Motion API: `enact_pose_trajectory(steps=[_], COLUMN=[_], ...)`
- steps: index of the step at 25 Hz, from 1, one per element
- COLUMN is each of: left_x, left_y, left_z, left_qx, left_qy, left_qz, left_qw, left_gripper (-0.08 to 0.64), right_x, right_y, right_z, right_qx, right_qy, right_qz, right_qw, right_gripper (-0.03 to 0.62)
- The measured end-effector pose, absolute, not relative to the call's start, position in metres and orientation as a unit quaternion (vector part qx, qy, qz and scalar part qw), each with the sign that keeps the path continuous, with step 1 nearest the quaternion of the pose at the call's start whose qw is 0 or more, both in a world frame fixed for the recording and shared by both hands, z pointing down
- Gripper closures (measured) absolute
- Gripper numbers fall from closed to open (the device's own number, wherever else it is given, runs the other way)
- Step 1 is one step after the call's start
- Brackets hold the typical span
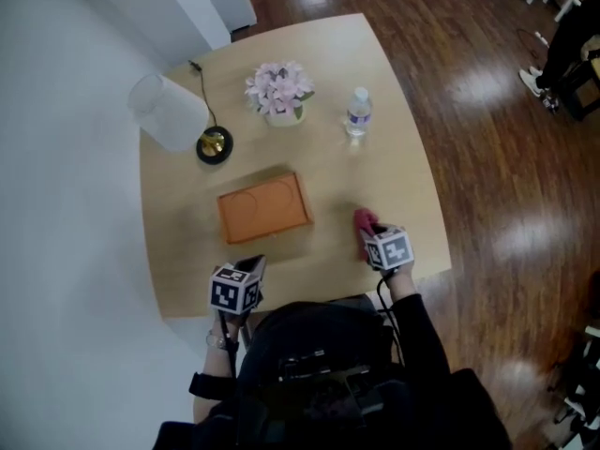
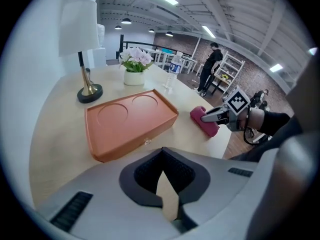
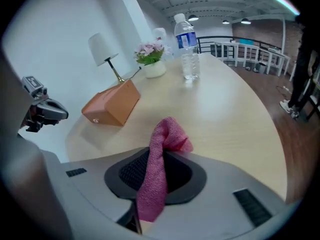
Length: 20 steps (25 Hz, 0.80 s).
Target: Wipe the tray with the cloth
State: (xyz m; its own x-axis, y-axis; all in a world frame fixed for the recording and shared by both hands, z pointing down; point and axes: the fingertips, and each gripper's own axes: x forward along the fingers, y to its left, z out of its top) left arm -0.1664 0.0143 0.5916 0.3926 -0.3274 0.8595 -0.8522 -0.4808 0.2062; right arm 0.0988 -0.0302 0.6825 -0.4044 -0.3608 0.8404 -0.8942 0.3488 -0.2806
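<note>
Head view shows the orange tray [image 1: 263, 207] in the middle of the table [image 1: 375, 111], its long side running left to right, with the left gripper [image 1: 253, 268] near its front left corner and the right gripper [image 1: 367, 232] well to its right, holding the pink cloth [image 1: 363, 218]. Left gripper view shows its jaws pressed together on nothing, and the tray [image 2: 130, 121] stretching from near left to far right, two round hollows side by side along it. Right gripper view shows the jaws clenched on the cloth [image 3: 162, 154], which stands up between them, and the tray [image 3: 111, 104] seen from its short end.
</note>
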Motion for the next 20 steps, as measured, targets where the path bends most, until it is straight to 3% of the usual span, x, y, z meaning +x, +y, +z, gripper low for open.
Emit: enact_pose_trajectory(steps=[5, 11, 15, 20], left_x=[-0.182, -0.211, -0.229, -0.23], left_y=[0.012, 0.012, 0.009, 0.012], left_z=[0.594, 0.588, 0.576, 0.57], left_qx=[0.779, 0.787, 0.796, 0.817], left_qy=[-0.374, -0.383, -0.388, -0.367], left_qz=[0.385, 0.361, 0.341, 0.329], left_qw=[0.323, 0.322, 0.314, 0.301], left_gripper=[0.558, 0.557, 0.557, 0.557], right_x=[0.107, 0.123, 0.108, 0.011], right_y=[-0.032, -0.033, -0.035, -0.018], right_z=[0.698, 0.674, 0.603, 0.559], right_qx=[0.432, 0.496, 0.533, 0.468], right_qy=[-0.724, -0.684, -0.703, -0.762], right_qz=[0.382, 0.366, 0.331, 0.335], right_qw=[0.378, 0.389, 0.336, 0.296], right_gripper=[0.481, 0.31, 0.31, 0.313])
